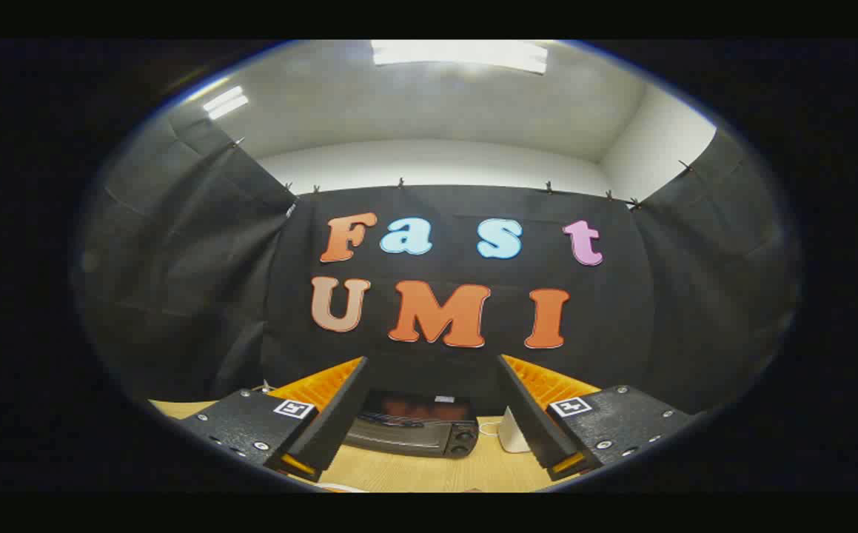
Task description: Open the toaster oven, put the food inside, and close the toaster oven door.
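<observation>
A dark toaster oven (415, 426) stands on the wooden table (429, 470), against the black cloth wall, well beyond my fingers and seen in the gap between them. Its glass door looks closed, and two knobs (463, 441) sit at its right end. My gripper (429, 426) is held high above the table, pointing at the wall, open wide with nothing between its fingers. The left finger (329, 414) and the right finger (536, 418) stand far apart.
A small white box (511, 431) with a white cable sits on the table just right of the oven. Black cloth walls close the booth at the back and on both sides.
</observation>
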{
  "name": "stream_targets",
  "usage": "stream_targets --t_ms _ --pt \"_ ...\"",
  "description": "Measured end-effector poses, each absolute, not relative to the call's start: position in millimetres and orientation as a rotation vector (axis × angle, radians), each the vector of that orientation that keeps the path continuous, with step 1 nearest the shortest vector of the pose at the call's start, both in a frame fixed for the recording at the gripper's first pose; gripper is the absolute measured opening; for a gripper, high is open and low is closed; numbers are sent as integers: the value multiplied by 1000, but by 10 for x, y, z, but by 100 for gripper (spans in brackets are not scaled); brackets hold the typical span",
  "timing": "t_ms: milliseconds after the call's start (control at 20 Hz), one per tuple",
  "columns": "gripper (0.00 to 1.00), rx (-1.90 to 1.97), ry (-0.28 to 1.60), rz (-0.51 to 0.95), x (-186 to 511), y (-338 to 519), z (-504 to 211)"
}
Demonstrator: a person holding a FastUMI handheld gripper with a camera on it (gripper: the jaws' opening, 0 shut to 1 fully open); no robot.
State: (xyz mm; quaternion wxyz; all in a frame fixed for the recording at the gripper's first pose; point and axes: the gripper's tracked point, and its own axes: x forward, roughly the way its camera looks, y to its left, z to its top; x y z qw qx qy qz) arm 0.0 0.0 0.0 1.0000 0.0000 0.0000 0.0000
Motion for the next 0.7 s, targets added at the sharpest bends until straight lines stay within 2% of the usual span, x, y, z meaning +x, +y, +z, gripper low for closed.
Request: stream_targets --t_ms 700 --pt "99 58 47 -5 230 67 -190"
